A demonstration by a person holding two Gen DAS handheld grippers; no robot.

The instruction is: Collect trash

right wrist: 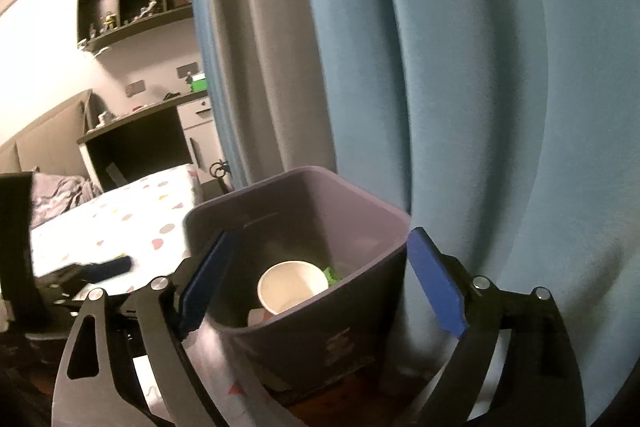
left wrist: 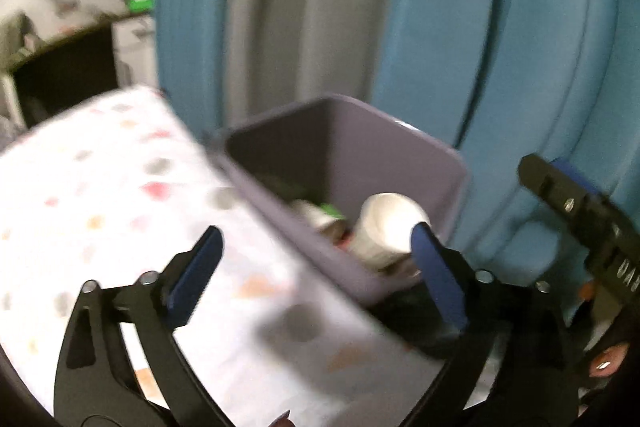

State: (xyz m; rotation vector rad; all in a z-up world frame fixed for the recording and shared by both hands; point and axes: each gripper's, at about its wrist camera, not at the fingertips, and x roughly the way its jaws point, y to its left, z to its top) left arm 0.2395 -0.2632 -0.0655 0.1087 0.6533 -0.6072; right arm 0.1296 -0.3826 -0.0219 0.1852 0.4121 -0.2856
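A: What surrounds the bin [right wrist: 304, 227]?

B: Blue curtain [right wrist: 460, 87] behind it; bed with spotted sheet [left wrist: 120, 195] just beside its left wall.

A: Contents and orientation?

B: A white paper cup [right wrist: 292, 285] lies tilted inside, mouth facing the right wrist camera, beside something green.

A: Tongs?

B: Left gripper [left wrist: 316, 267] and right gripper [right wrist: 320, 279]: jaws spread wide, nothing between the pads.

Cup [right wrist: 292, 285] in bin [right wrist: 360, 219], bed [right wrist: 132, 223] left
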